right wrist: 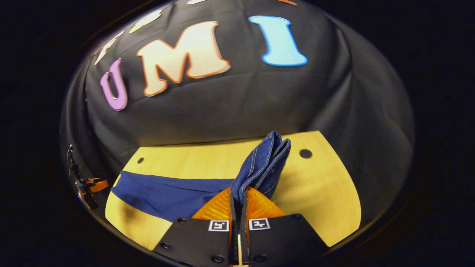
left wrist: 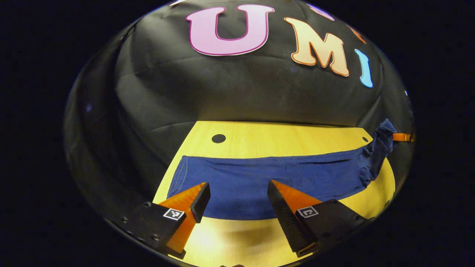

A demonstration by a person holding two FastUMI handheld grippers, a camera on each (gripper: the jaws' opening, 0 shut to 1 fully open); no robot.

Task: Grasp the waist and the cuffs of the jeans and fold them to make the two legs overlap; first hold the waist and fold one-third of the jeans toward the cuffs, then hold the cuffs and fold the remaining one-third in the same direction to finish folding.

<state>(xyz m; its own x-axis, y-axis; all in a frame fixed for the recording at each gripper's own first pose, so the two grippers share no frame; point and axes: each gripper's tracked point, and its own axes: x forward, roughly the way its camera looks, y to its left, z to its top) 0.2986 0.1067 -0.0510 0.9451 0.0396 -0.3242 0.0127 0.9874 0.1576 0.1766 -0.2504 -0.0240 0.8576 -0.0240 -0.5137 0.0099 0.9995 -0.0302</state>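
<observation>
Right gripper (right wrist: 237, 202) pinches the jeans' (right wrist: 174, 194) bunched end above the table (right wrist: 326, 193); left gripper (left wrist: 237, 198) gapes empty. Denim may slip, unfolding.

Recording booth: black cloth wall (left wrist: 241, 92)

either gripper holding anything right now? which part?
Right gripper: jaws shut on the jeans at one bunched end. Left gripper: jaws open above the jeans, holding nothing.

Pale wooden table (left wrist: 282, 142) with round dark holes, black wrinkled cloth wall (left wrist: 237, 92) close behind.
</observation>
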